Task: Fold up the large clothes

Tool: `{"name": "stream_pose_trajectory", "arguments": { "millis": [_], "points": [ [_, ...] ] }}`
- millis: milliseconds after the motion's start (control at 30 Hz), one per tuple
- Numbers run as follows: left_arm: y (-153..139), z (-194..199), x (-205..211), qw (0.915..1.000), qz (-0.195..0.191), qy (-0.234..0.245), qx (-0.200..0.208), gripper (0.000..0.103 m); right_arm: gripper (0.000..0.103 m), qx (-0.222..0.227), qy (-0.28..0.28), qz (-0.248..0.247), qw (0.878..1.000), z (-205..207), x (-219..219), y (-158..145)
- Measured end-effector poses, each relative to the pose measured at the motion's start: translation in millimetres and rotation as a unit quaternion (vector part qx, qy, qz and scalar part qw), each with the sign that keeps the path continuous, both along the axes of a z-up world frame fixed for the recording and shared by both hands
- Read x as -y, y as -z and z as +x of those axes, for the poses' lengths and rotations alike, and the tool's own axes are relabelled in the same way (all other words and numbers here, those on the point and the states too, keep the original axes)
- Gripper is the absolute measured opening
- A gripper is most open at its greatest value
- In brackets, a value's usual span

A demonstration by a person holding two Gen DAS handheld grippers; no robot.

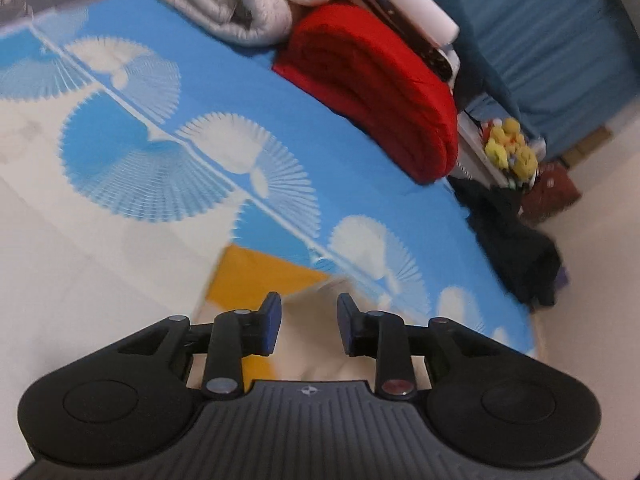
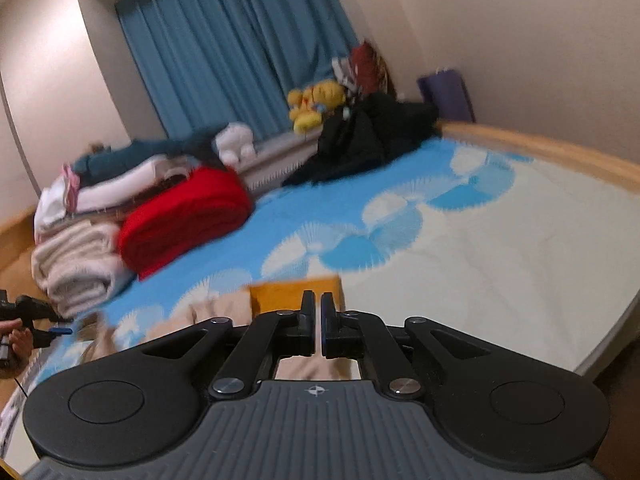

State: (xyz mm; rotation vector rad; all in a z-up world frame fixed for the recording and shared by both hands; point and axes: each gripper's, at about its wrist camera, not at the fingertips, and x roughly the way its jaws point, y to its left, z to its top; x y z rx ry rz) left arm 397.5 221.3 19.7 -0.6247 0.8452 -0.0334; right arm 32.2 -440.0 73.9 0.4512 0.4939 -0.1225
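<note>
The right hand-held gripper [image 2: 318, 320] points out over a bed [image 2: 500, 248] with a blue-and-white fan-patterned cover, its jaws nearly together with a thin gap and nothing visibly pinched. Just past the fingertips lies a garment in mustard yellow and beige [image 2: 280, 294]. At the far left of the bed sit a folded red blanket [image 2: 184, 216] and a cream one [image 2: 76, 264]. A heap of black clothes [image 2: 360, 140] lies near blue curtains [image 2: 232, 40]. The other hand-held gripper [image 2: 36, 316] shows at the left edge.

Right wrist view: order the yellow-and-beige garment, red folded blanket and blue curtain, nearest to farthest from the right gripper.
1. Yellow-and-beige garment, just beyond the right gripper.
2. Red folded blanket, left on the bed.
3. Blue curtain, at the back wall.
</note>
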Motion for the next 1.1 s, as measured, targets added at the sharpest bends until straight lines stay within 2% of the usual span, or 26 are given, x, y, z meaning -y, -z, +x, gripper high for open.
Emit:
{"name": "stream_pose_trajectory", "arguments": {
  "millis": [33,67,100,167,200,267,300,333,433,500,600,700,933,967,1033,1067,1100],
  "points": [
    [4,-15,-3,0.9999,0.011,0.002,0.004,0.032,0.014,-0.009,-0.008,0.005,1.000,1,-1,5],
    [10,-30,-9,0.9999,0.011,0.000,0.006,0.032,0.030,-0.019,-0.017,0.008,1.000,3,-4,10],
    [16,-43,-13,0.9999,0.005,-0.002,0.008,0.032,0.040,-0.027,-0.028,0.010,0.999,5,-7,14],
    [29,-71,-21,0.9996,-0.010,-0.016,0.021,0.032,0.041,-0.039,-0.057,0.006,0.998,12,-18,21],
    [36,-83,-23,0.9994,-0.014,-0.021,0.026,0.032,0.045,-0.044,-0.071,0.006,0.996,14,-22,23],
    [48,-96,-24,0.9999,-0.002,-0.013,-0.006,0.032,0.051,-0.062,-0.105,0.021,0.992,22,-32,31],
    [48,-101,-24,0.9998,0.015,-0.007,-0.010,0.032,0.051,-0.071,-0.110,0.025,0.991,25,-36,34],
    [44,-103,-20,0.9991,0.041,0.007,0.003,0.032,0.051,-0.081,-0.112,0.028,0.990,28,-39,37],
    [41,-104,-5,0.9895,0.134,0.051,0.019,0.032,0.054,-0.110,-0.122,0.057,0.985,34,-44,47],
    [44,-104,2,0.9840,0.163,0.069,0.021,0.032,0.054,-0.145,-0.120,0.079,0.979,37,-48,60],
    [47,-105,9,0.9807,0.174,0.084,0.026,0.036,0.054,-0.201,-0.109,0.114,0.967,38,-54,83],
    [52,-98,15,0.9821,0.165,0.089,0.020,0.038,0.054,-0.248,-0.101,0.118,0.956,32,-60,103],
    [66,-72,23,0.9861,0.148,0.075,-0.002,0.040,0.054,-0.287,-0.101,0.190,0.934,23,-68,132],
    [68,-69,24,0.9865,0.147,0.072,-0.006,0.040,0.052,-0.290,-0.102,0.194,0.932,23,-70,134],
    [72,-60,26,0.9876,0.142,0.065,-0.011,0.041,0.026,-0.291,-0.107,0.204,0.928,24,-73,134],
    [74,-56,27,0.9884,0.139,0.062,-0.012,0.043,0.004,-0.285,-0.106,0.206,0.930,24,-73,132],
    [75,-52,28,0.9890,0.135,0.058,-0.012,0.045,0.002,-0.275,-0.104,0.208,0.933,25,-70,129]
  ]
}}
